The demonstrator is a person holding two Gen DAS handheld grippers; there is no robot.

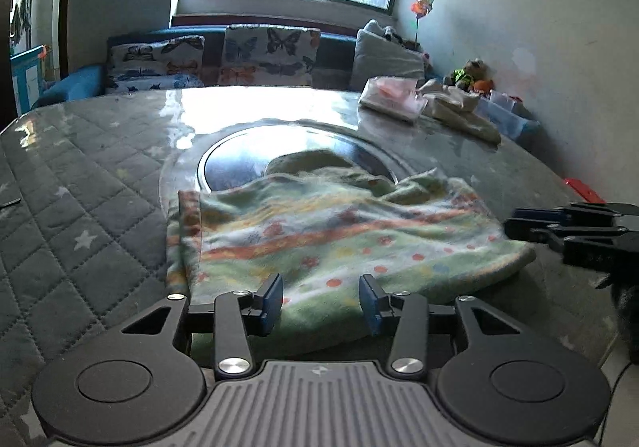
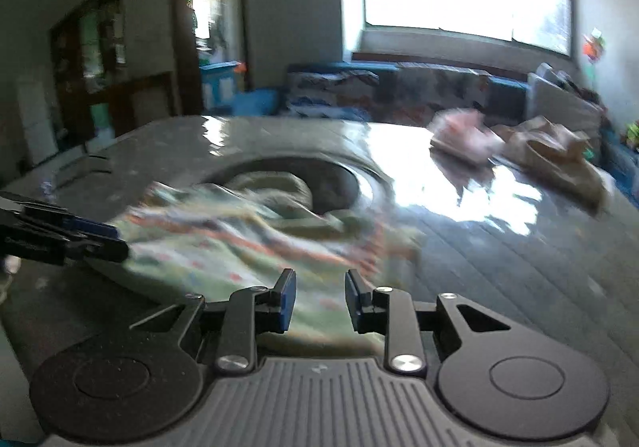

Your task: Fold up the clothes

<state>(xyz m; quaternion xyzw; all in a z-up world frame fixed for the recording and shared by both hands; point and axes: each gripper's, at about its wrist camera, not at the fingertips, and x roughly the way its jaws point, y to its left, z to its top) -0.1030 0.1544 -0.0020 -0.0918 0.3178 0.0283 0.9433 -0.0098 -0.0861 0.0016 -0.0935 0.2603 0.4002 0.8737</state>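
Left wrist view: the garment (image 1: 319, 235) lies flat on the table (image 1: 80, 183), long axis crosswise, just ahead of your left gripper (image 1: 321, 301), jaws spread, empty. Your right gripper (image 2: 320, 301), also spread, faces its near edge; both sit equally near.

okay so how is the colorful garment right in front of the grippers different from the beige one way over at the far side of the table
The colorful garment is green with orange stripes and dots; the beige garment is plain. The colorful one lies spread fairly flat near the left gripper and right gripper; the beige one sits crumpled in a heap beside a pink packet. Both rest on the same glossy table, ungripped.
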